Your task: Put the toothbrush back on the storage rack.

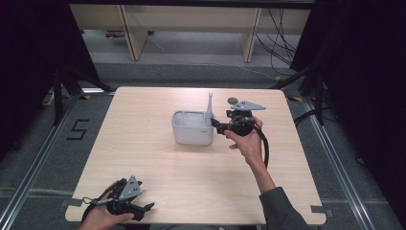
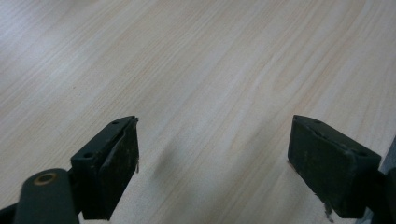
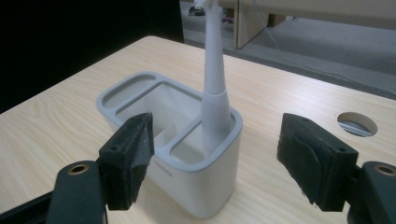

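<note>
Hovering spread by holder w/ toothbrush, right claw; left claw spread, low on table.

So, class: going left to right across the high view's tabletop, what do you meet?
left gripper → white holder → toothbrush → right gripper
</note>
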The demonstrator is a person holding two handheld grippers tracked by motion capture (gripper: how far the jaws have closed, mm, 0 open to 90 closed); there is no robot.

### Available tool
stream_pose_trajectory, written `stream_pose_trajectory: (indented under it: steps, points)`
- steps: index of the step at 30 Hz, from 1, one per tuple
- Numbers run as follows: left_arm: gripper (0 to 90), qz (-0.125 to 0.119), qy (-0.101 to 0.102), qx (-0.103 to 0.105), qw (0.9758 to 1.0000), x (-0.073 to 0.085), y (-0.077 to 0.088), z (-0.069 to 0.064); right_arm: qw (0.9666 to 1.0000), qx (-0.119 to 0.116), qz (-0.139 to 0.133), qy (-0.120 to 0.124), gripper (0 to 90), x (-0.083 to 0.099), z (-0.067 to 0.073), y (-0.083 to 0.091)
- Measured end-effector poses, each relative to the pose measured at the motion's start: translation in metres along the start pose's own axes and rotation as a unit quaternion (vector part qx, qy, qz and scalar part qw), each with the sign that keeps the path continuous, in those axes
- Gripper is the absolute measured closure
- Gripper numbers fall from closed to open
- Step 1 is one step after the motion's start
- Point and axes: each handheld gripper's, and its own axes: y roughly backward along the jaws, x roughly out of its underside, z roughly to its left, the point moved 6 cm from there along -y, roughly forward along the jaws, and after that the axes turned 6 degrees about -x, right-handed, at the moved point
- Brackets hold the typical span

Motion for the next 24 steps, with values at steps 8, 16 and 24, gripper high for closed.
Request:
stream_pose_trajectory:
  steps: [8, 16, 24]
  points:
    - [16.2, 0.004, -0.006, -0.001, 1.0, 0.001, 0.0, 0.001, 1.0, -0.004, -0.001, -0.004, 26.9, 0.008, 0.002, 0.008]
    - [16.2, 0.0, -0.002, -0.001, 1.0, 0.0, 0.0, 0.0, 0.9998, -0.013, 0.007, -0.015, 26.7, 0.018, 0.005, 0.018]
    - [16.2, -0.001, -0.007, -0.002, 1.0, -0.001, 0.001, 0.001, 0.9996, -0.017, 0.01, -0.018, 26.6, 0.026, 0.004, 0.026]
